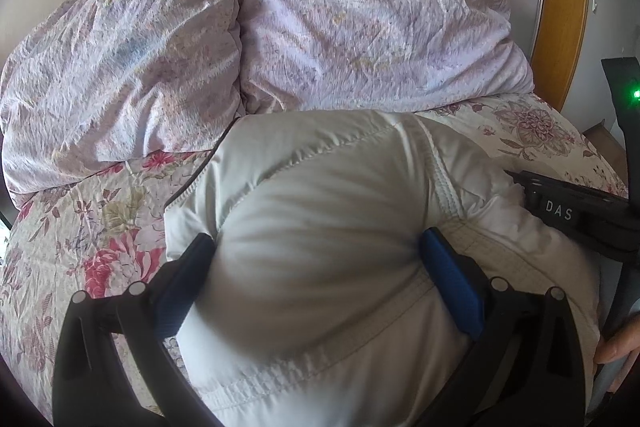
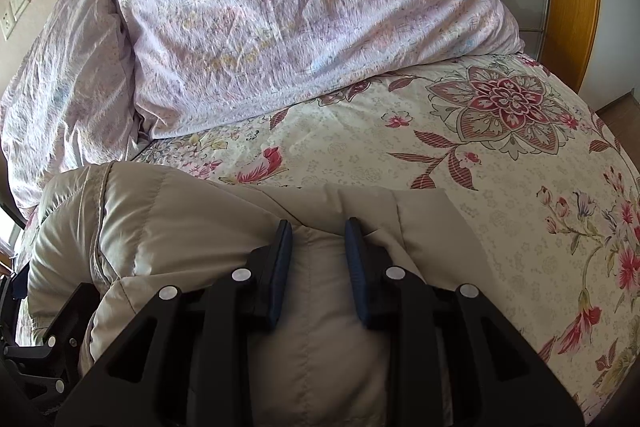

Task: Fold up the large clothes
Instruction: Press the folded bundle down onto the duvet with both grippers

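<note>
Left wrist view: the left tongs (image 1: 320,259) stand wide, and their blue pads squeeze a big puffy bunch of the pale padded jacket (image 1: 320,187). The jacket lies on the flowery bed cover (image 1: 80,227), in front of two crumpled purple pillows (image 1: 360,19). The right tongs show at the right edge.

Right wrist view: the right tongs (image 2: 318,235) are nearly closed, pinching a thin fold of the jacket (image 2: 180,227). The bed cover (image 2: 500,187) spreads out to the right.
</note>
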Demonstrator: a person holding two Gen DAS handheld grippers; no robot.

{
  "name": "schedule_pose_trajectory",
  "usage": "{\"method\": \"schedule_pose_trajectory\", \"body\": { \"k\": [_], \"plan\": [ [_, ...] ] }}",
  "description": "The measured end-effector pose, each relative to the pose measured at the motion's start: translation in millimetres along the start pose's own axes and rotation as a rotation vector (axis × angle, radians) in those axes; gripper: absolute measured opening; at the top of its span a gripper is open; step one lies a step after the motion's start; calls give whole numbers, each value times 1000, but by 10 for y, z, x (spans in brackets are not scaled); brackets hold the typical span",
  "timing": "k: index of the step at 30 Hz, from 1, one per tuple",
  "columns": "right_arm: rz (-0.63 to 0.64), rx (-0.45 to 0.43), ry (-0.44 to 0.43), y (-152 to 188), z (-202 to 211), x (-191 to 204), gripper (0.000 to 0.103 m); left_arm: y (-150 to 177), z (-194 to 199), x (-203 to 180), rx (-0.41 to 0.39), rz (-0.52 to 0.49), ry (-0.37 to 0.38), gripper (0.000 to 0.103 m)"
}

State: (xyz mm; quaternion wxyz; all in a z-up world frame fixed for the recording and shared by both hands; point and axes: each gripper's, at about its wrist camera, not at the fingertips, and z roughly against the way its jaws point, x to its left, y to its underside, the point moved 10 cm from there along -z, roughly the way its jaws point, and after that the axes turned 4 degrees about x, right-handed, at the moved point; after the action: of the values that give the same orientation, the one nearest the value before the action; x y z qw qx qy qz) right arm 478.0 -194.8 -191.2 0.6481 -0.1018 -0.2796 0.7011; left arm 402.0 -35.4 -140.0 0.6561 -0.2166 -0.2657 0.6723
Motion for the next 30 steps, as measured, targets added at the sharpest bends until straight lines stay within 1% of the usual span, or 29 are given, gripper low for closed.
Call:
{"method": "schedule_pose_trajectory", "body": {
  "k": [8, 14, 17, 19, 20, 22, 24, 27, 30],
  "plan": [
    [3, 1, 4, -6, -7, -3, 28, 4, -22, -3, 3, -7, -15, 101],
    [5, 0, 13, -15, -7, -10, 28, -4, -39, 2, 4, 0, -8, 101],
    [3, -10, 13, -21, 8, -14, 28, -9, -4, 15, -10, 9, 0, 101],
    [-5, -21, -6, -29, 40, -22, 28, -17, 54, 31, -26, 18, 2, 101],
    [-19, -32, -26, -36, 79, -40, 28, -16, 105, 48, -36, 21, -8, 101],
    [-42, -50, -39, -29, 184, -68, 28, 11, 229, 82, -52, 24, -30, 101],
    [-43, -71, -47, 24, 353, -83, 28, 53, 363, 98, -66, 27, -24, 101],
    [-13, -92, -26, 146, 545, -108, 28, 98, 492, 95, -78, 19, -11, 101],
    [15, -90, 11, 285, 634, -151, 28, 130, 498, 69, -79, 24, -10, 101]
  ]
}}
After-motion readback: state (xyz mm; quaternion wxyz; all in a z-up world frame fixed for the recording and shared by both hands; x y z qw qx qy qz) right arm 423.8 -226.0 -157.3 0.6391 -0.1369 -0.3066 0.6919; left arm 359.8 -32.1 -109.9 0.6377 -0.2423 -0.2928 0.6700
